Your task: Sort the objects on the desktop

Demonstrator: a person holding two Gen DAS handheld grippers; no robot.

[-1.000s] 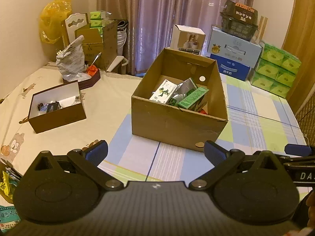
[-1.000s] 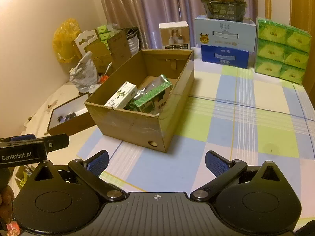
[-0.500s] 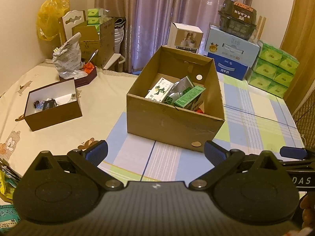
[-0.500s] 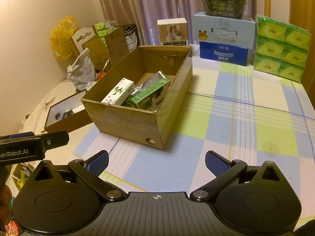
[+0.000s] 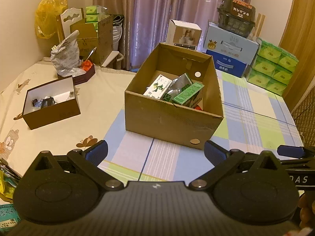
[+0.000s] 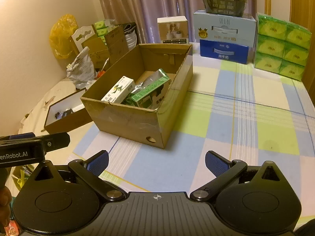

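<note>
Left gripper (image 5: 155, 150) and right gripper (image 6: 156, 161) both hanging spread wide and empty over the checked tabletop (image 6: 246, 122), big cardboard box (image 5: 171, 118) sitting ahead holding green and white packs, "enRobot.AI" showing on the left gripper's side.

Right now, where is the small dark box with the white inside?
In the left wrist view the small dark box sits on the cream cloth, left of the big cardboard box.

The open brown cardboard box (image 5: 173, 125) stands in the middle of the checked tablecloth (image 6: 246, 122), with bare cloth before it and to its right. To its left, well apart, stands the small dark-brown box with white inside (image 5: 51, 108); stacked cartons (image 6: 224, 37) close the far edge.
</note>
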